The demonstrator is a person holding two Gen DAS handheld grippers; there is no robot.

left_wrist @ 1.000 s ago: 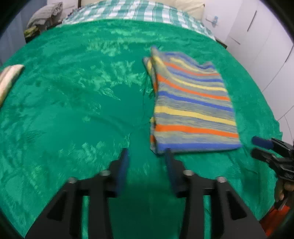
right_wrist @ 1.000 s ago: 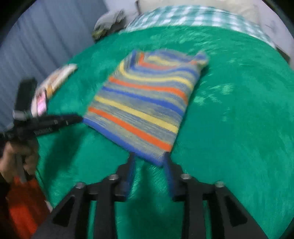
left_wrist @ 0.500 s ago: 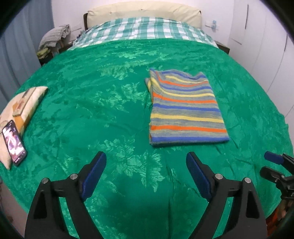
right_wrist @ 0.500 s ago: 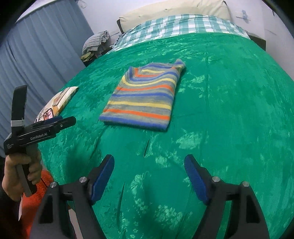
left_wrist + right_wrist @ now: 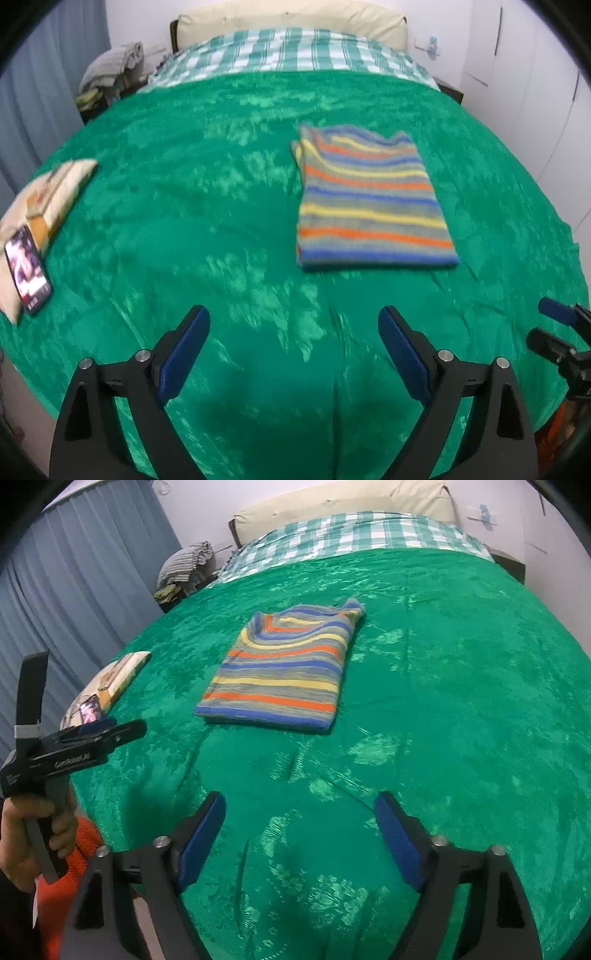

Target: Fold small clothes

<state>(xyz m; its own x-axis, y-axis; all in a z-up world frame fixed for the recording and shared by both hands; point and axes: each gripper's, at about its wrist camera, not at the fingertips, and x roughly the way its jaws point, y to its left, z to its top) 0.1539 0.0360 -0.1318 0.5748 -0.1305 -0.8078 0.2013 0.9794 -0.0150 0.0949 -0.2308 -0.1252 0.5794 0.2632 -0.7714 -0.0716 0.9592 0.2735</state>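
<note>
I had the left gripper (image 5: pixel 293 332) hanging over the near part of the green blanket (image 5: pixel 184 206), its jaws having just been opening, now spread wide with nothing between the blue pads (image 5: pixel 184 350). The folded striped sweater (image 5: pixel 369 206) lay flat on the blanket, ahead of the fingers and a little to the right of them, well apart from both pads. Far off to the left of the fingers sat a pillow (image 5: pixel 55 188) with a phone (image 5: pixel 27 269) lying on its near end, screen lit.

The right gripper (image 5: pixel 299 823) was the same: jaws just opened, standing wide, only bare blanket showing between its pads (image 5: pixel 201 834). From that side the sweater (image 5: pixel 280 675) lay ahead of the fingers, slightly to their left, not touched by either one. At the left edge of that view I could see a hand (image 5: pixel 26 838) holding the left gripper's handle, clear of the sweater.
</note>
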